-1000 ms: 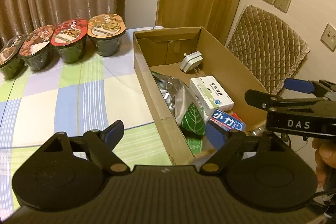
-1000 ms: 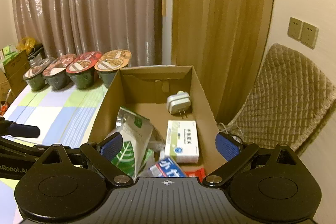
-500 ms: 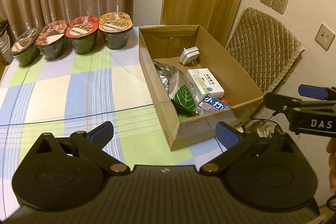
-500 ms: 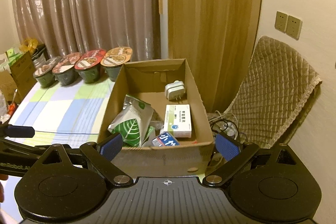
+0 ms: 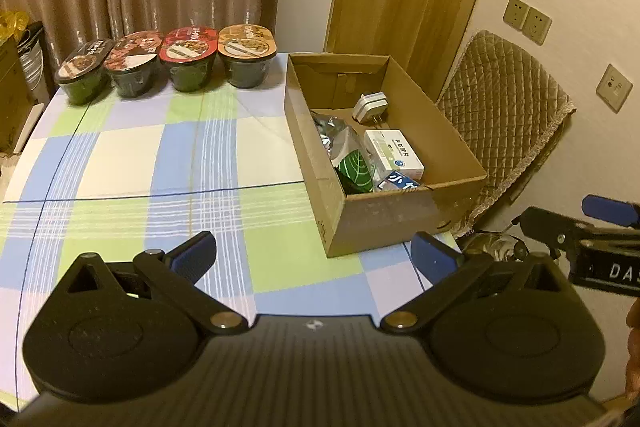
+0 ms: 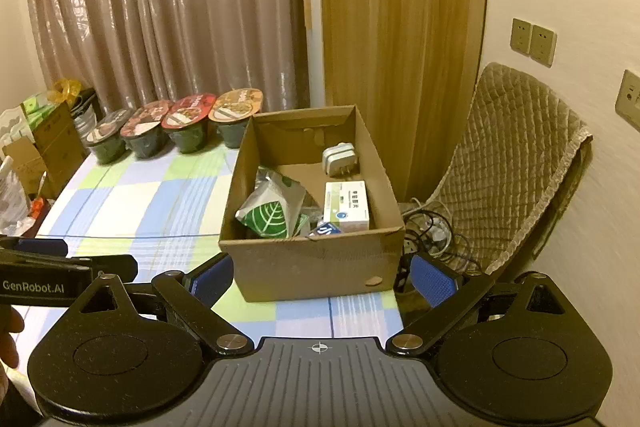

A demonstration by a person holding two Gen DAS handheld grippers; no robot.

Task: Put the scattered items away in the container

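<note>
A brown cardboard box [image 5: 404,215] [image 6: 320,267] stands at the right end of the checked table. Inside lie a silver pouch with a green leaf [image 5: 352,167] [image 6: 272,211], a white medicine carton [image 5: 394,153] [image 6: 346,207], a white plug adapter [image 5: 370,107] [image 6: 339,159] and a blue pack [image 5: 400,182] [image 6: 327,229]. My left gripper [image 5: 314,255] hangs open and empty above the table, in front of the box. My right gripper [image 6: 322,277] is open and empty too, facing the box's near wall from a short way back.
Several lidded instant-noodle bowls [image 5: 176,61] [image 6: 180,127] line the table's far edge by the curtain. A quilted chair [image 5: 504,115] [image 6: 512,167] with cables [image 6: 432,227] at its foot stands right of the table. Cartons [image 6: 44,147] are stacked off the left end.
Both grippers have drawn back and up from over the box; the box now sits whole and farther off in both views. Both stay open and empty.
</note>
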